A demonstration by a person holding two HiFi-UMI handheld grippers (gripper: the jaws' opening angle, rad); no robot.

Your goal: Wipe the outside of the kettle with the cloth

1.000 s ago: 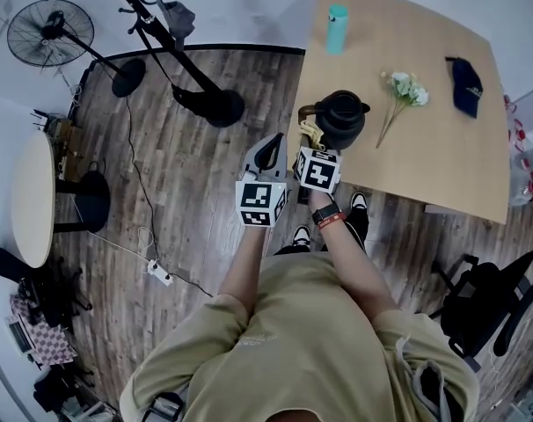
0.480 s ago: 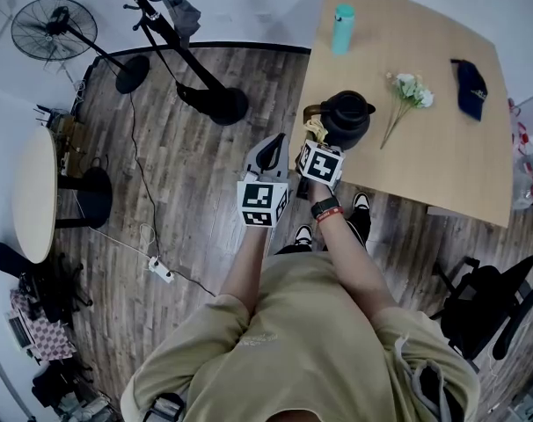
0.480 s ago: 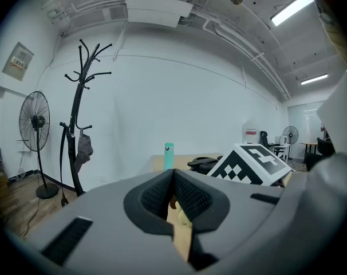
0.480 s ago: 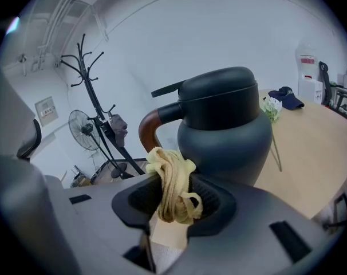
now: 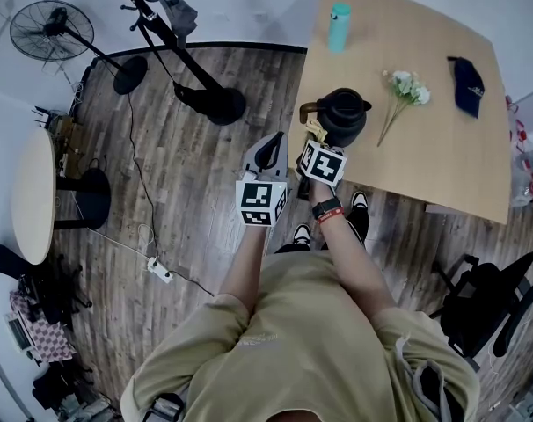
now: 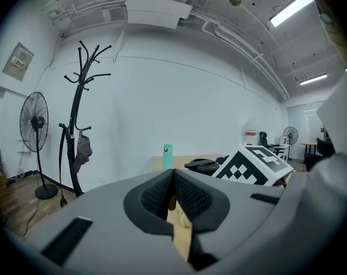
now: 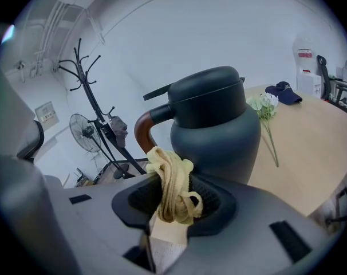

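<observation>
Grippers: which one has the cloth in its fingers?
The right gripper, shut on the yellow cloth near the kettle; the left gripper is shut on nothing.

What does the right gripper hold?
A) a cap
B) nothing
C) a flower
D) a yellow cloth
D: the right gripper is shut on a bunched yellow cloth, close to the kettle.

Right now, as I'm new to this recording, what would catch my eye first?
The dark kettle stands near the left edge of the wooden table. The right gripper, close beside it, is shut on a bunched yellow cloth. The left gripper, shut and empty, hangs just off the table's edge.
</observation>
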